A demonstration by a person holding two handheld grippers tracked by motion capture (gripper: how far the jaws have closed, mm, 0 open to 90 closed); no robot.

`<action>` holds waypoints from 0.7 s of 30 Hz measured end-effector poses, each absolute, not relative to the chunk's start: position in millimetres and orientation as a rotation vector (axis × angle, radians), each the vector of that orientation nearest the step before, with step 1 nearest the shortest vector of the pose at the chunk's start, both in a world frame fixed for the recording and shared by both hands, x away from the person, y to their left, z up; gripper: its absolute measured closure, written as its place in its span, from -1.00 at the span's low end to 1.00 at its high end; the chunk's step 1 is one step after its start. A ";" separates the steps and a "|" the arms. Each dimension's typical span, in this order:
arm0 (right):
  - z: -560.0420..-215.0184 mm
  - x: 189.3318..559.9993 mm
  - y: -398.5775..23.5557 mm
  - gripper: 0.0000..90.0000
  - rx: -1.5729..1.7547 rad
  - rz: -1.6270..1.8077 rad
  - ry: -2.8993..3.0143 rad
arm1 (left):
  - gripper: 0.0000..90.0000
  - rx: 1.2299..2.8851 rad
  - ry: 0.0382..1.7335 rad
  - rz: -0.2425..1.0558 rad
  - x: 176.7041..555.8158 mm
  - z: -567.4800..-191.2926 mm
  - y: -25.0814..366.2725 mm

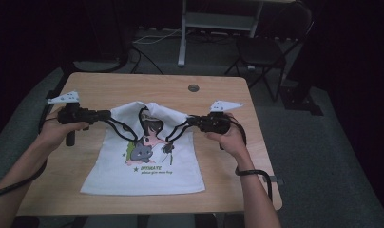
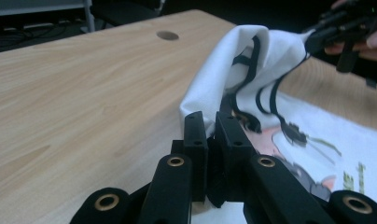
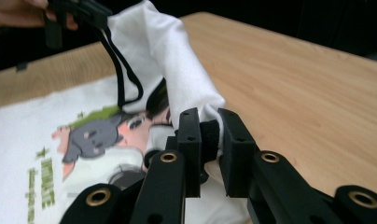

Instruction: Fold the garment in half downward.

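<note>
A white T-shirt (image 1: pixel 147 166) with a cartoon print and black trim lies on the wooden table (image 1: pixel 100 88). Its far end is lifted off the table and arches toward the person. My left gripper (image 1: pixel 111 114) pinches the shirt's raised left corner. In the left gripper view the jaws (image 2: pixel 212 123) are closed on a fold of white cloth (image 2: pixel 242 51). My right gripper (image 1: pixel 189 120) pinches the raised right corner, its jaws (image 3: pixel 210 123) clamped on the cloth (image 3: pixel 168 46). The lower half of the shirt lies flat, print up.
A round cable hole (image 1: pixel 193 88) sits near the table's far edge. Behind the table stand a black folding chair (image 1: pixel 261 47) and a metal frame (image 1: pixel 218 21) on a dark floor. Bare wood lies left, right and beyond the shirt.
</note>
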State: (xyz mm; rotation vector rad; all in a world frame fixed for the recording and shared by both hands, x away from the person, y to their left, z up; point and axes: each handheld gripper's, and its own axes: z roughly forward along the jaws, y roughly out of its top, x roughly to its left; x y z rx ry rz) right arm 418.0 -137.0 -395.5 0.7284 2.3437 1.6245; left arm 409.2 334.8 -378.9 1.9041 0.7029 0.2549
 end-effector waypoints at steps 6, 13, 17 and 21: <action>-397.8 417.7 -138.3 0.79 0.749 1.577 2.341 | 0.86 1.974 0.684 0.298 405.8 -378.2 330.5; -397.0 418.1 -140.5 0.79 0.781 1.557 2.328 | 0.86 1.998 0.690 0.336 406.5 -375.4 335.0; -395.7 417.0 -141.5 0.79 0.781 1.552 2.329 | 0.87 1.988 0.697 0.341 405.4 -375.5 339.1; -395.2 415.1 -141.0 0.79 0.779 1.553 2.332 | 0.87 1.989 0.691 0.341 402.2 -376.8 338.5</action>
